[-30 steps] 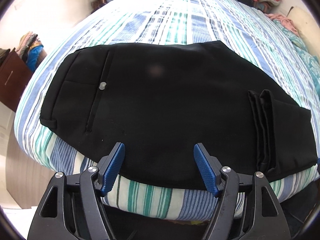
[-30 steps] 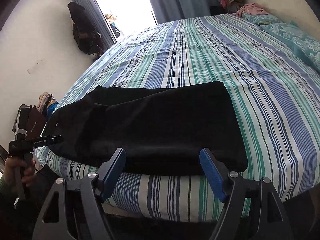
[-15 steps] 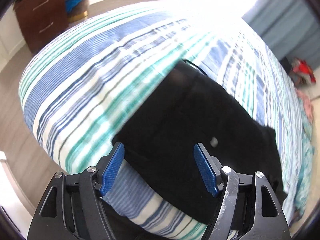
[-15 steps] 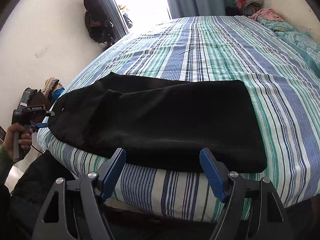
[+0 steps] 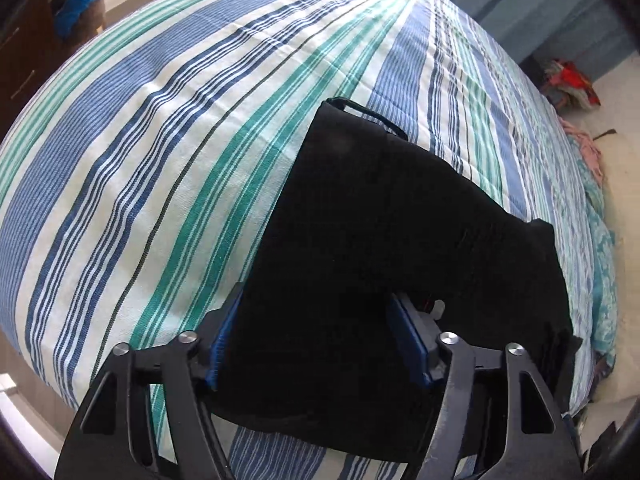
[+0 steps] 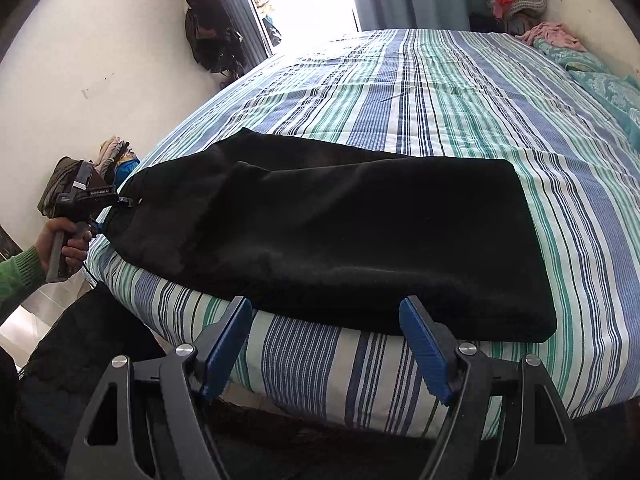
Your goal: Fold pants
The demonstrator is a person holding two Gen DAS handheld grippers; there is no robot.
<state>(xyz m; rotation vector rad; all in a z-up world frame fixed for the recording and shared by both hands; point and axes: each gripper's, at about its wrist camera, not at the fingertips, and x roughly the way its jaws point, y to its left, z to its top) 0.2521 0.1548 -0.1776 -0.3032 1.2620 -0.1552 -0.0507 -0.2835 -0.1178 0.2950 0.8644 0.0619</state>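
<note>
Black pants (image 6: 332,236) lie folded lengthwise along the near edge of a striped bed (image 6: 440,92). In the left wrist view the pants' waist end (image 5: 380,248) fills the space between my left gripper's (image 5: 316,312) blue pads, which stand wide apart with the cloth draped over them. The right wrist view shows the left gripper (image 6: 116,204) at the pants' left end, held by a hand. My right gripper (image 6: 326,324) is open and empty, just in front of the pants' near edge, over the side of the mattress.
Teal pillows (image 6: 608,88) lie at the bed's far right. Clothes (image 6: 516,0) are piled in the far corner. A dark bag (image 6: 208,36) hangs on the left wall. A wooden dresser (image 5: 24,60) with clothes stands left of the bed.
My left gripper swung round to the pants' waist end and moved in, so the cloth now sits between its pads. My right gripper rose slightly and stayed open.
</note>
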